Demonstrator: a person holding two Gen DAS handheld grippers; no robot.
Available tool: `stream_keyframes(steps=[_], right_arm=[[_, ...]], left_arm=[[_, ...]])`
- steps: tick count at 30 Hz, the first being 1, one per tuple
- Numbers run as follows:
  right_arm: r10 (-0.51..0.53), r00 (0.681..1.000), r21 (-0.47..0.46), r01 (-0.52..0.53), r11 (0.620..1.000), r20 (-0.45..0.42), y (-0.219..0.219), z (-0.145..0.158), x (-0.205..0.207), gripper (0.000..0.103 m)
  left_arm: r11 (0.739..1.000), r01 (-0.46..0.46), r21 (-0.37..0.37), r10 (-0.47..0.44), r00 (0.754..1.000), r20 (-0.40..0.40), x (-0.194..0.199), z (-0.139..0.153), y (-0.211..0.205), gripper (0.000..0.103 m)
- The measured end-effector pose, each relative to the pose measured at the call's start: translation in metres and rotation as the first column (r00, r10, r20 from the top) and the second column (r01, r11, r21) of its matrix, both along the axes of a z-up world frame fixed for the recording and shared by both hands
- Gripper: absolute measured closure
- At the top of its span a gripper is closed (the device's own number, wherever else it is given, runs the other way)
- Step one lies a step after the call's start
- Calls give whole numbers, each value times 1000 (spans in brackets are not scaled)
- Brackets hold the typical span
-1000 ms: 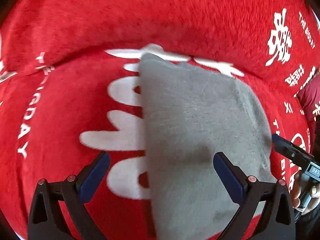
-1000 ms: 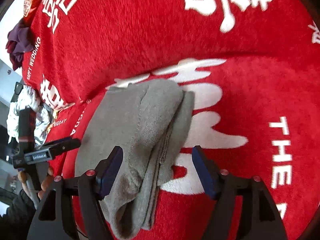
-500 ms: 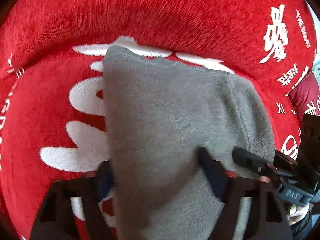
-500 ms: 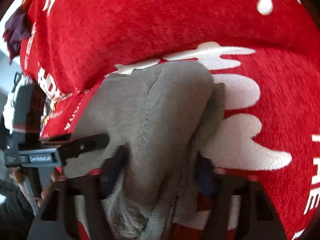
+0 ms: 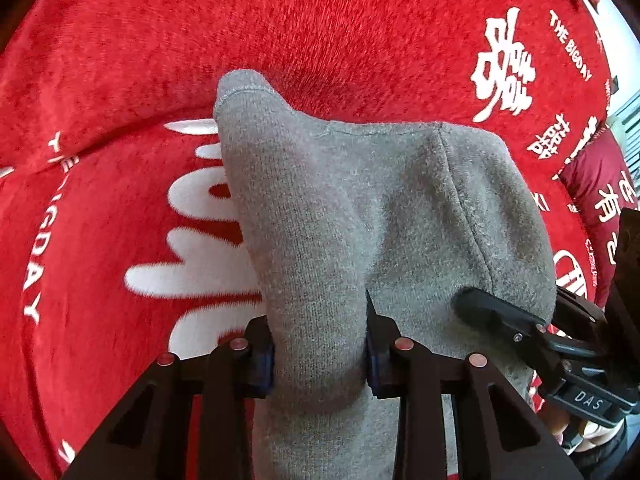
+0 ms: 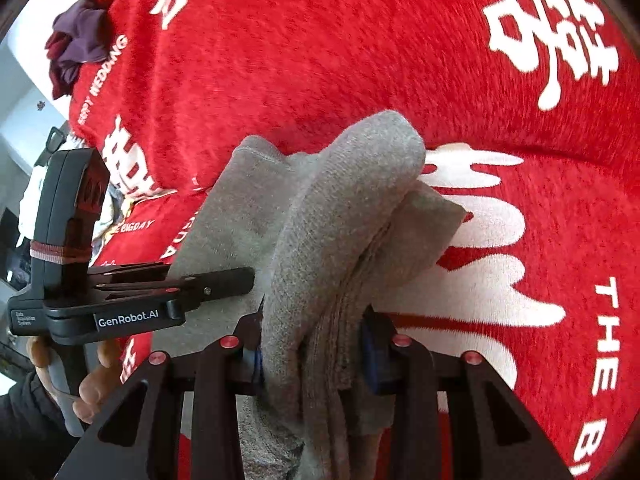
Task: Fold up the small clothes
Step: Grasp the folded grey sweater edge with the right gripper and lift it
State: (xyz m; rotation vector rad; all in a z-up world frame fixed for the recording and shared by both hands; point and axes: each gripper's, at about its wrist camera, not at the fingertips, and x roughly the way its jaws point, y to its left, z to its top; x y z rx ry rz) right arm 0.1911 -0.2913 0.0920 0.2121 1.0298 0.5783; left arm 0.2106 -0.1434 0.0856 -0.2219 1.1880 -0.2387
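A small grey knit garment (image 5: 380, 208) lies on the red blanket with its near edge bunched up and raised. My left gripper (image 5: 320, 344) has its jaws closing, and the blue pads press a thick fold of the grey cloth between them. My right gripper (image 6: 312, 344) is closing too, with several bunched layers of the same garment (image 6: 340, 208) squeezed between its pads. In the left wrist view the right gripper (image 5: 500, 316) reaches in at the garment's right edge. In the right wrist view the left gripper (image 6: 216, 280) grips its left side.
The red plush blanket (image 5: 280, 40) with white lettering fills both views. Crumpled purple clothes (image 6: 76, 48) lie at its far left corner. A dark red printed cushion (image 5: 600, 184) sits at the right. A hand (image 6: 92, 392) holds the left gripper's handle.
Both grippers went from wide open over the flat garment to pinching its near edge. The gripped edge has risen off the blanket and the cloth has bunched up.
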Motion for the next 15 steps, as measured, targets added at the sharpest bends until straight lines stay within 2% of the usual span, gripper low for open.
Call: stream_keyframes(steps=[5,8,15], right_arm=[[32,999,-10,-32,999,16,7,19,-35,64],[45,999,-11,-45,999,19,13,26,-63,64],[65,998,-10,-65,998,13,20,24,-109,64]], left_arm=[[1000,-4,1,4,1000,3,-38,12,8,69],[1000,5,28,-5,1000,16,-67,17,10,69],[999,-17,49,15,999,37,-121,17,15,69]])
